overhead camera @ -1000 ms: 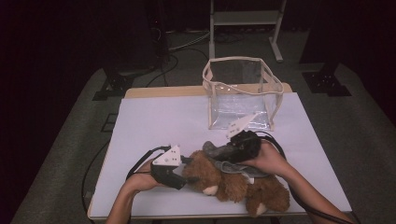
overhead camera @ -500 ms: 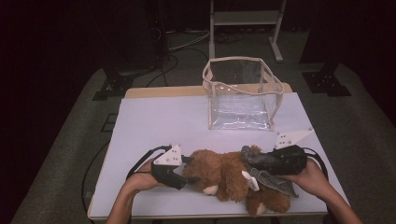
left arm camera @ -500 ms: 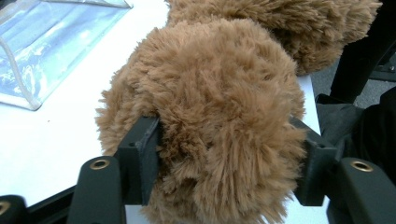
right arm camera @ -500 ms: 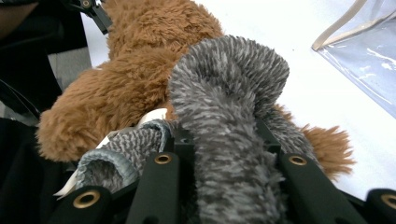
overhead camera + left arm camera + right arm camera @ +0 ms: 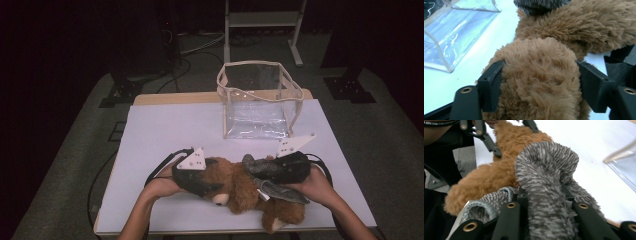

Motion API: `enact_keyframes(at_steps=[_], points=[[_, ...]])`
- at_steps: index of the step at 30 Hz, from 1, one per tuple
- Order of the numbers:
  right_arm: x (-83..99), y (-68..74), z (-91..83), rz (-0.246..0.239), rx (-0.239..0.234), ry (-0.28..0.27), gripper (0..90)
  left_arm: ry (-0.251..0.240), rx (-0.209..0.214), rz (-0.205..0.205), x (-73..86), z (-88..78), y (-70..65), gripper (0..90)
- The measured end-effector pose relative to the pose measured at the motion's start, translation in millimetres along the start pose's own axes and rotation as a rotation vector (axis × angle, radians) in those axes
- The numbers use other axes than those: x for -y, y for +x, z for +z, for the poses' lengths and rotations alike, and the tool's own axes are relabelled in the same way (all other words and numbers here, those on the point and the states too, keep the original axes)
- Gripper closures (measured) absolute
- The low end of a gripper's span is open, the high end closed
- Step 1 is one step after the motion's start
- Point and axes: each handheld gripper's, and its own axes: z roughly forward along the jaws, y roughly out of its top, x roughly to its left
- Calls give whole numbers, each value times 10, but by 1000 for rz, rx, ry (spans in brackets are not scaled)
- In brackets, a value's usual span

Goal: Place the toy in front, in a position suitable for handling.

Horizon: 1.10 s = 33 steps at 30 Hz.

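My right gripper [image 5: 260, 172] has swung rightward, and in the high view it lies over the brown teddy bear [image 5: 240, 187] on the table [image 5: 165, 125]. In the left gripper view, my left gripper [image 5: 540, 82], its jaws just easing apart, straddles the bear's head. In the right gripper view, the right jaws pinch the grey plush garment [image 5: 549, 192].

The brown plush teddy bear [image 5: 240, 187] is shaggy, matt fur. The grey plush toy [image 5: 549, 185] has shorter, ribbed, fuzzy pile. The clear plastic bag with cream fabric trim [image 5: 257, 102] is glossy and crinkled. The white tabletop [image 5: 165, 130] looks smooth and matt, with a wooden edge. Each tool [image 5: 536, 82] [image 5: 544, 202] has matt black plastic jaws with brass-coloured metal eyelets.
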Motion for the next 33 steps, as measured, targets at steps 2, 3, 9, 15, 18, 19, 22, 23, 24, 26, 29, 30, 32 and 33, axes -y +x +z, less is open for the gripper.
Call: enact_keyframes(at_steps=[2,3,9,15,18,19,22,23,24,26,29,30,32,33], points=[[-29,16,16,-16,-1,8,694,1,0,-2,23,-19,2,309],[-27,20,1,-15,1,11,694,-4,1,-5,36,-25,1,312],[180,-26,-235,23,59,5,692,-18,-5,-9,60,-33,-11,318],[441,-60,-394,98,78,-30,691,-7,-11,7,9,-27,-32,282],[416,-86,-339,96,76,-31,690,8,-31,28,-59,-34,-42,259],[416,-86,-339,96,76,-31,690,8,-31,28,-59,-34,-42,258],[360,-159,-268,96,78,-26,691,-9,-32,61,-137,-56,-78,250],[360,-159,-268,96,78,-26,691,-14,-30,69,-163,-56,-90,250],[341,-206,-246,102,81,-24,691,-13,-20,89,-216,-35,-116,241],[332,-224,-238,106,82,-22,691,-14,-13,100,-248,-11,-133,236],[309,-263,-199,111,69,-20,692,1,-6,127,-314,59,-151,231],[305,-266,-190,110,67,-22,692,12,-6,137,-335,85,-155,228],[293,-264,-174,110,61,-20,692,33,3,154,-385,142,-169,220],[288,-262,-168,107,60,-19,692,46,7,168,-410,171,-174,218]])
